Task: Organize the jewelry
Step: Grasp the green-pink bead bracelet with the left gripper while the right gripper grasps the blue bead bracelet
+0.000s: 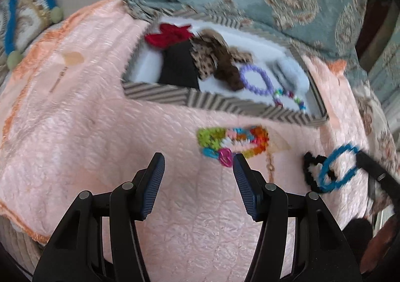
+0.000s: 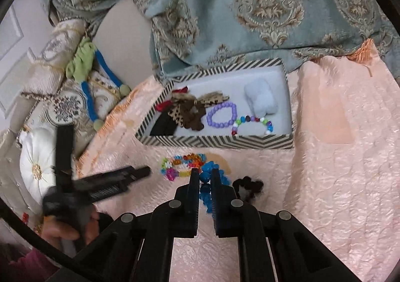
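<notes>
Pink fuzzy blanket everywhere, teal damask curtain behind. Right gripper low over the blanket, pinched shut on the blue bead bracelet, black scrunchie just beside. Left gripper hovering with fingers wide apart, nothing held, rainbow bead bracelet just ahead. Striped box further back, purple bracelet and bows inside
</notes>
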